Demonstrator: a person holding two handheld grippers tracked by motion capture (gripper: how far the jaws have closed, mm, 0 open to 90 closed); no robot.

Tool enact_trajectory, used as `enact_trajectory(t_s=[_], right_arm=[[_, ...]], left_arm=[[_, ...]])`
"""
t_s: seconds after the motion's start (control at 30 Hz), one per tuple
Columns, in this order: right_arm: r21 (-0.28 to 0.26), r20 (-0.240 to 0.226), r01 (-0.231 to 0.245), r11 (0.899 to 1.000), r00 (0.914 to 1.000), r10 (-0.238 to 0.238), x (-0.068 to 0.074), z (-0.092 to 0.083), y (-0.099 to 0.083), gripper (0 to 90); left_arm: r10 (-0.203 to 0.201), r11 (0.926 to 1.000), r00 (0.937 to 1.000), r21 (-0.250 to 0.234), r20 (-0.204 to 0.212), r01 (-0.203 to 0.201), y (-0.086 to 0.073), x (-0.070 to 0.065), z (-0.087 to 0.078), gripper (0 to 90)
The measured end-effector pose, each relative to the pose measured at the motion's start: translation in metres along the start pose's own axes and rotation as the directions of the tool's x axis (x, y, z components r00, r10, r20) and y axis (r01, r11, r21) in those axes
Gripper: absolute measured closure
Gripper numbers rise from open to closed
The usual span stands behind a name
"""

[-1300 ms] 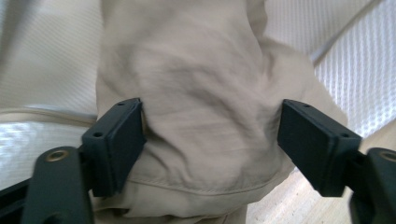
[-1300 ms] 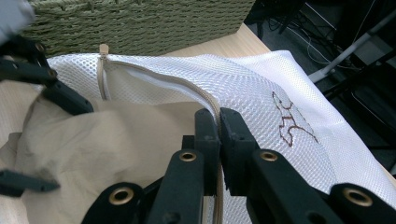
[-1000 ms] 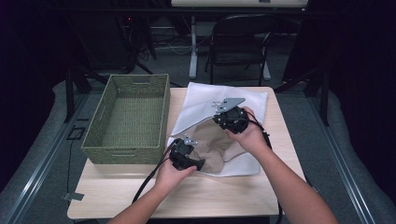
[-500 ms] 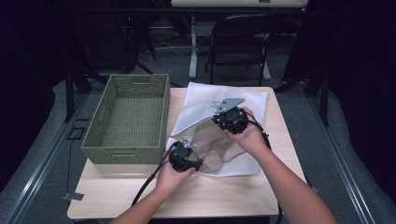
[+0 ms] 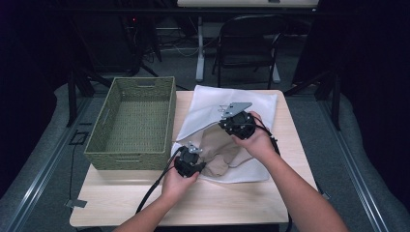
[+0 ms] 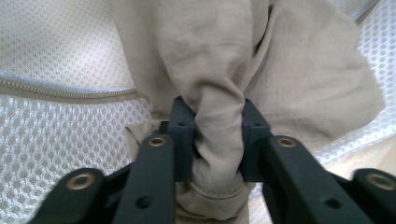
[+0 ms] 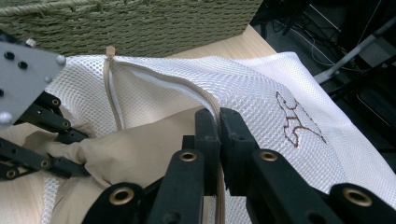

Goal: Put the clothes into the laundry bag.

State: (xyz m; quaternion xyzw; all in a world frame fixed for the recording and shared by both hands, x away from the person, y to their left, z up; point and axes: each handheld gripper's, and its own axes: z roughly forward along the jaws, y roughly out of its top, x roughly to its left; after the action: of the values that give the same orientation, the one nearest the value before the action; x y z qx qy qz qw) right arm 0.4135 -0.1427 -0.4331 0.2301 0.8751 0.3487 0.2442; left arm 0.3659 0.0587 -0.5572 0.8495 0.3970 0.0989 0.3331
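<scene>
In the high view, a white mesh laundry bag (image 5: pixel 241 104) lies spread across the middle and upper right of the wooden table (image 5: pixel 232 203), with a beige garment (image 5: pixel 220 147) lying partly inside its opening and partly spilling out toward the lower centre of the frame. A green woven basket (image 5: pixel 133 121) stands on the left part of the table, just beside the bag's left edge.

The left tool (image 5: pixel 189 164) sits at the lower centre of the high view, at the near end of the garment. In the left gripper view its jaws have just been closing, and a bunched fold of the beige garment (image 6: pixel 219 93) is now pinched between them at the centre of the frame, the cloth bulging above and below the pads. The white mesh (image 6: pixel 60 56) and a length of the bag's zipper (image 6: pixel 70 92) fill the left of that view.

The right tool (image 5: pixel 238 123) is near the middle of the high view, at the bag's opening. In the right gripper view its jaws are clamped on the zippered edge of the laundry bag (image 7: pixel 280 93), the zipper (image 7: pixel 205 100) running down between them at centre frame. The garment (image 7: pixel 140 149) lies under that raised edge at lower left, the left tool (image 7: pixel 56 149) shows at the far left gripping it, and the basket (image 7: pixel 130 23) crosses the top of the frame.
</scene>
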Motion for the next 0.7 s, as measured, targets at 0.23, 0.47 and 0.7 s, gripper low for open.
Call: enact_trajectory(t_s=[0.23,0.47,0.7], right_arm=[[-0.008,-0.004,0.001,1.0,1.0,-0.001,0.003,0.002,0.001,86.5],[-0.012,-0.011,0.009,1.0,0.9999,-0.01,0.005,0.002,0.003,86.5],[-0.015,-0.011,0.005,1.0,0.9999,-0.006,0.006,0.002,0.003,86.5]], left_arm=[[-0.019,0.9996,0.9996,-0.019,0.019,0.02,0.005,0.001,-0.002,78.7],[-0.03,0.9985,0.9991,-0.044,0.029,0.031,0.016,-0.001,-0.003,79.9],[-0.036,0.9971,0.9991,-0.066,0.023,0.038,0.029,-0.002,0.001,80.1]])
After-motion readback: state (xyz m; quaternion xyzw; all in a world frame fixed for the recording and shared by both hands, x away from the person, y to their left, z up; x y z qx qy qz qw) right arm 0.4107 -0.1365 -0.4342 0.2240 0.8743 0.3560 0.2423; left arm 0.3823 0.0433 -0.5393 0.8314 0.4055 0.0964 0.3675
